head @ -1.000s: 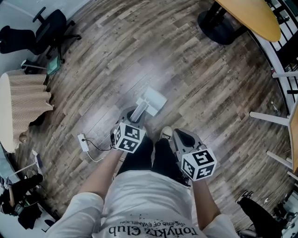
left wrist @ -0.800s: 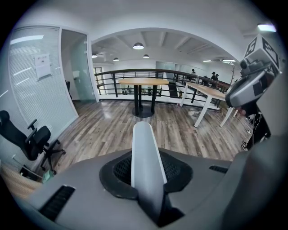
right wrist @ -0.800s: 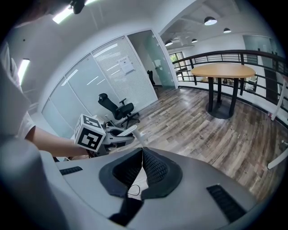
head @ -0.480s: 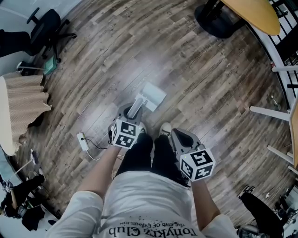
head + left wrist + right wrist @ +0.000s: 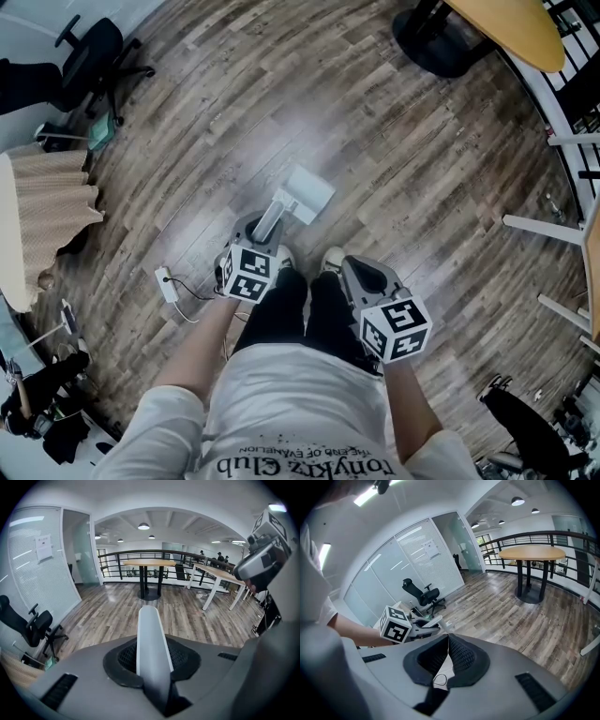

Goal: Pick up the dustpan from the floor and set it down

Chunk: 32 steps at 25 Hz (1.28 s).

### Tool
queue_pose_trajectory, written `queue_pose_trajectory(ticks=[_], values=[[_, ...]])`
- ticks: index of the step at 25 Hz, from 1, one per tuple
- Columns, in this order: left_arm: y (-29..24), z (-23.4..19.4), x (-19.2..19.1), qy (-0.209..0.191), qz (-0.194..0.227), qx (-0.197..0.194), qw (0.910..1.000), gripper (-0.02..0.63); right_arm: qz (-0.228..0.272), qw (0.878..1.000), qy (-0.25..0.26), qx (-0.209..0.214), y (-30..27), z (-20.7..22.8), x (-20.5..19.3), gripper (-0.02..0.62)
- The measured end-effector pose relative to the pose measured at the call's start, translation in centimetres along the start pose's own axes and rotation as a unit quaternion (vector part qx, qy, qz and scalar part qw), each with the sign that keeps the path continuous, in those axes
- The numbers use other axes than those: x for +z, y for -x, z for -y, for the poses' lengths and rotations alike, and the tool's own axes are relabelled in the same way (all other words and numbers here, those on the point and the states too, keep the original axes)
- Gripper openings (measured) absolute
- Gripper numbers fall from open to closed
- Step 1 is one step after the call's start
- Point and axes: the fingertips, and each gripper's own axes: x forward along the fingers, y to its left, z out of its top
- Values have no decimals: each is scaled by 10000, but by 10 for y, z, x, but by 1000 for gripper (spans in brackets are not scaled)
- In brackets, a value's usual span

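The white dustpan (image 5: 307,194) reaches out ahead of my feet in the head view, its pale handle (image 5: 272,217) running back into my left gripper (image 5: 265,229). That gripper is shut on the handle (image 5: 151,648), which fills the gap between the dark pads in the left gripper view; the pan itself is hidden there. Whether the pan touches the wood floor I cannot tell. My right gripper (image 5: 353,267) hangs beside my right leg, shut with nothing in it, its pads (image 5: 459,654) meeting at the tips. From the right gripper view the left gripper (image 5: 433,620) shows with the handle.
A white power strip (image 5: 169,285) with a cable lies on the floor left of my feet. An office chair (image 5: 90,52) and a cloth-draped table (image 5: 47,211) stand at the left. A round table base (image 5: 439,36) is far ahead; white table legs (image 5: 542,227) and a railing are at the right.
The left gripper and the dustpan have shifted slightly toward my feet in the picture. The right gripper has stayed put.
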Motion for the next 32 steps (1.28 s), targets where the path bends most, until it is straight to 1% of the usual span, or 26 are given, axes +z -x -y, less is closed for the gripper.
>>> queue_pose_trajectory(ticks=[8,13,16,22,27,32], values=[[5,2,-9,-57,-232,98,9997,97,0,10000,50,63,1,-4,0,25],[8,5,-14,9,-288,71,9996,98,5,9999,84,123,4,-8,0,25],[8,8,-16,48,-359,29,9993,116,14,9999,93,133,5,-6,-1,25],[10,13,-23,91,-460,-58,9989,184,26,9998,117,166,8,-7,-3,25],[16,13,-19,97,-388,8,9992,199,51,9997,170,185,14,-9,-2,25],[26,11,-13,-15,-299,136,9995,213,81,9995,219,190,19,-10,1,25]])
